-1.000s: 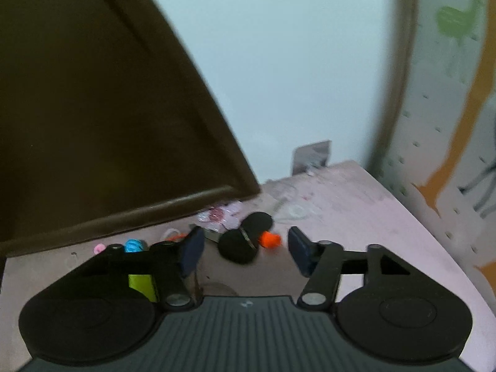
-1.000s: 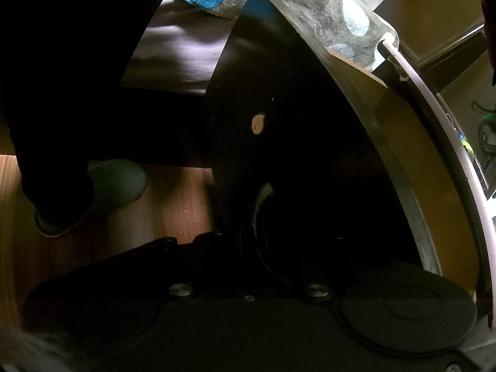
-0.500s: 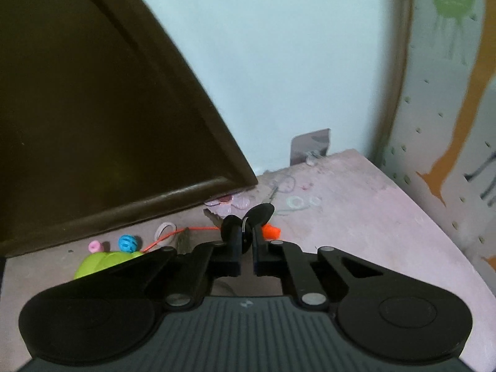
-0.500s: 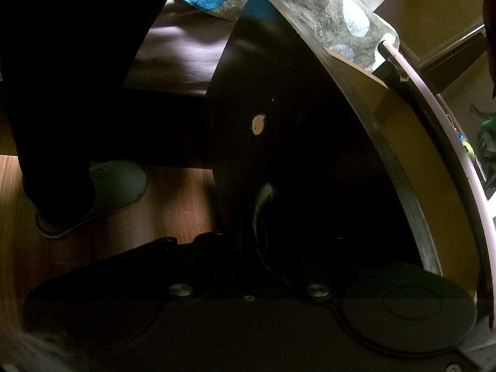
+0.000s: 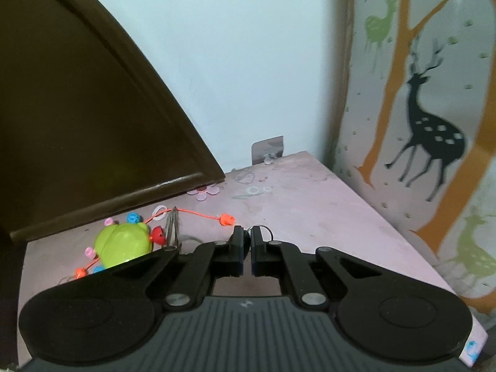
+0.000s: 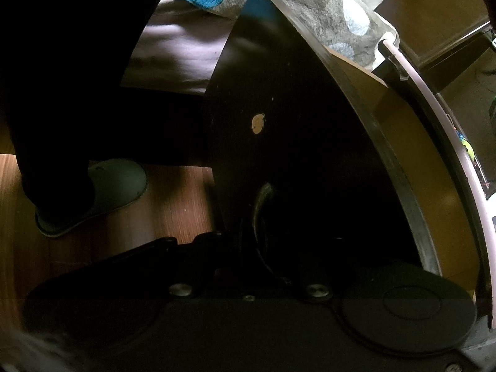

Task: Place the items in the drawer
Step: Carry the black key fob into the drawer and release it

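The left gripper (image 5: 246, 238) clenches a small black item with a thin ring (image 5: 263, 231) above the pink tabletop (image 5: 310, 204), at 6 o'clock, while the right gripper (image 6: 259, 235) grasps the dark drawer's handle (image 6: 262, 198).

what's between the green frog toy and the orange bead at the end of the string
In the left wrist view, between the lime green plastic frog toy and the orange bead: a red bead and upright metal tweezers, on the pink tabletop.
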